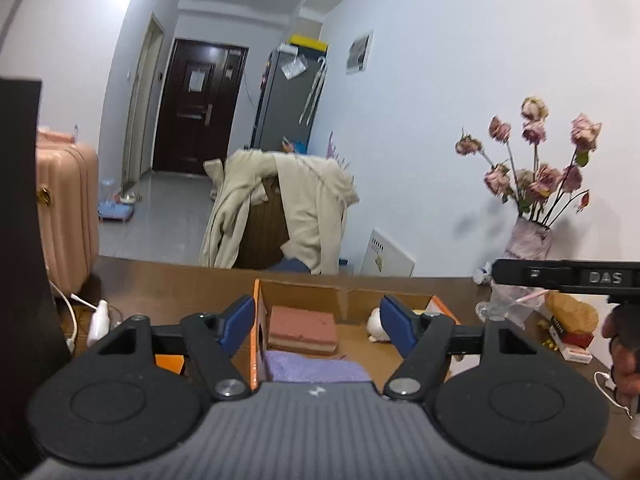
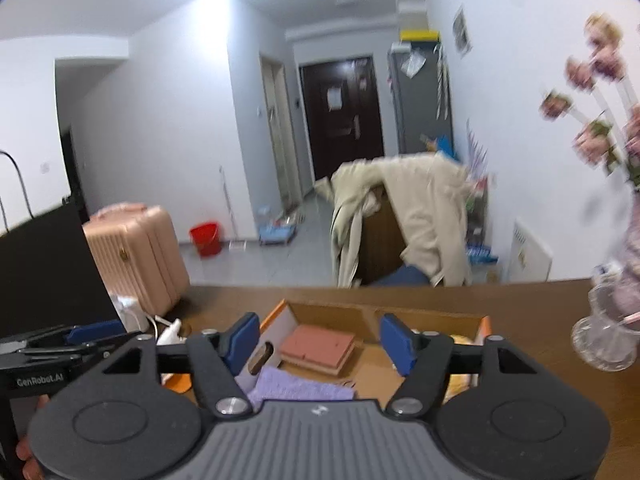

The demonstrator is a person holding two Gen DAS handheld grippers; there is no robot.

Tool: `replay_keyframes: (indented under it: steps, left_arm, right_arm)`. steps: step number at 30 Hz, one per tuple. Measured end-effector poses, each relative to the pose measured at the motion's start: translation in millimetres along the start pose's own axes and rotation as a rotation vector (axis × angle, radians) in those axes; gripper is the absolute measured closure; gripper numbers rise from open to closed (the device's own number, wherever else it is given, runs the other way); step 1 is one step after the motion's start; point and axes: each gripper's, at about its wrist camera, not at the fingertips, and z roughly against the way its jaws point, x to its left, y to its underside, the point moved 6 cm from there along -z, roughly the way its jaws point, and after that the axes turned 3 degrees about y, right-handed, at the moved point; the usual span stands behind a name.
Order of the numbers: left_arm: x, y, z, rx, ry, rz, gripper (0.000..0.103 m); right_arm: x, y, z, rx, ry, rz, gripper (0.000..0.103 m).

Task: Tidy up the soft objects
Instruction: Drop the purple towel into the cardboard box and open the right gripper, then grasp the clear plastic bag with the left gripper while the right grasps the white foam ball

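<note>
Sponge (image 1: 303,329), purple cloth (image 1: 316,367) in box (image 1: 348,294)

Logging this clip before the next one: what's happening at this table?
A person holds a pair of tongs in each hand over an open cardboard box on a brown table. Both the left tongs and the right tongs are open and empty. Already in the box lie a pink sponge block, a folded purple cloth and a small white soft toy.
</note>
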Motion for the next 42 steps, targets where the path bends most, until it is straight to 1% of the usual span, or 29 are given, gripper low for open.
replay_keyframes:
  steps: [1,3,4,5,6,7,8,11,13,15,17,19,24,28,30,33,35,37,39,41,42]
  left_arm:
    - [-5.1,2.0,7.3,-0.006,-0.005,-0.006,0.029]
    - [-13.2,13.7,23.5,-0.025,-0.023,-0.014,0.024]
    - [-18.0,23.8,33.2,-0.037,-0.028,-0.021,0.021]
    - [-22.7,36.1,42.5,-0.046,-0.024,-0.026,0.017]
    - [-29.3,51.7,53.2,-0.053,-0.007,-0.036,0.015]
    - [-34.3,66.0,63.7,-0.061,0.017,-0.055,0.008]
    - [-40.7,81.0,72.9,-0.065,0.031,-0.075,0.005]
    - [-57.5,128.9,96.6,-0.036,0.036,-0.097,0.005]
    - [-64.2,156.1,109.2,-0.008,0.035,-0.097,0.005]
    - [-70.3,178.0,120.3,0.019,0.055,-0.114,0.004]
    - [-74.5,190.6,128.2,0.032,0.068,-0.149,0.003]
    - [-74.2,195.0,128.5,0.04,0.062,-0.158,0.003]
    - [-69.0,189.2,117.5,0.054,0.015,-0.127,0.003]
    - [-56.1,187.4,106.2,0.078,-0.033,-0.113,0.003]
    - [-47.5,186.1,99.5,0.088,-0.055,-0.101,0.003]
    - [-31.7,179.9,83.6,0.098,-0.096,-0.096,0.003]
    - [-18.3,174.0,69.6,0.103,-0.139,-0.089,0.003]
    - [-8.4,167.4,54.4,0.095,-0.154,-0.09,0.003]
    - [3.2,163.2,34.2,0.109,-0.172,-0.085,0.004]
    - [16.1,161.1,13.9,0.129,-0.197,-0.07,0.011]
    - [21.9,160.9,5.1,0.14,-0.202,-0.062,0.014]
  right_arm:
    - [-0.4,2.7,14.3,-0.024,0.004,0.003,0.034]
    - [0.3,17.4,36.7,-0.058,0.003,0.004,0.025]
    - [2.0,32.5,50.9,-0.076,0.001,0.005,0.022]
    - [3.5,46.6,61.2,-0.085,0.004,0.004,0.016]
    - [5.4,62.4,70.8,-0.09,0.005,0.007,0.016]
    - [8.1,83.1,83.8,-0.105,0.008,0.016,0.016]
    - [11.5,99.3,93.9,-0.121,0.015,0.026,0.016]
    - [20.7,151.6,119.2,-0.158,0.071,0.069,0.015]
    - [24.9,181.6,132.9,-0.158,0.089,0.08,0.015]
    - [24.6,206.1,144.3,-0.139,0.095,0.052,0.015]
    - [22.4,229.7,150.1,-0.094,0.088,0.01,0.015]
    - [21.6,242.6,151.2,-0.061,0.091,0.015,0.015]
    - [20.8,244.1,154.4,-0.062,0.101,0.012,0.015]
    - [19.8,245.4,149.0,-0.045,0.092,0.012,0.019]
    - [18.2,245.4,140.2,-0.025,0.097,0.01,0.024]
    - [18.4,242.9,123.4,0.003,0.101,0.023,0.025]
    - [19.7,239.7,111.3,0.015,0.103,0.043,0.025]
    - [22.6,234.6,95.7,0.026,0.116,0.089,0.025]
    - [26.2,230.8,79.7,0.042,0.128,0.134,0.025]
    - [29.9,227.8,61.5,0.065,0.13,0.177,0.025]
    - [30.1,227.0,53.8,0.078,0.13,0.185,0.027]
